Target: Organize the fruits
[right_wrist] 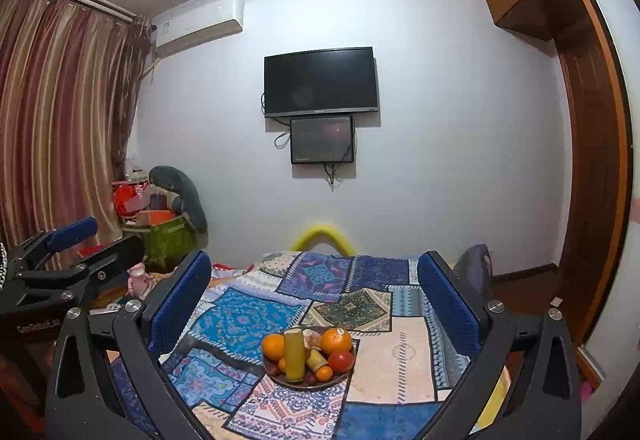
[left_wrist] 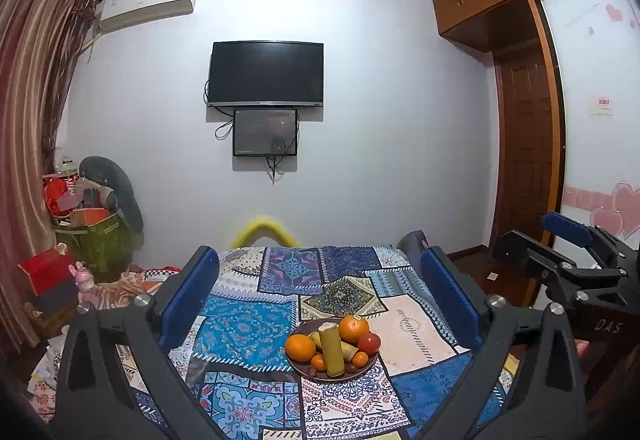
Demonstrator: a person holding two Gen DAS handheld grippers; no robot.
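Your left gripper (left_wrist: 320,296) and right gripper (right_wrist: 314,296) both stand wide open with nothing between the fingers, held back from the table and above it; the fruits are all heaped on the brown plate (left_wrist: 362,370) in the middle of the patterned cloth (left_wrist: 240,328). That fits a pile waiting to be sorted as well as one already gathered, so judge before you reach. If you lift anything, come straight down and close gently on one piece only; the round oranges (left_wrist: 301,347) may roll. The yellow-green stalk (left_wrist: 332,350) lies with its long axis running from near rim to far, cut end (left_wrist: 327,327) pointing away from you, probably propped on the fruit beneath; close your fingers across its width.
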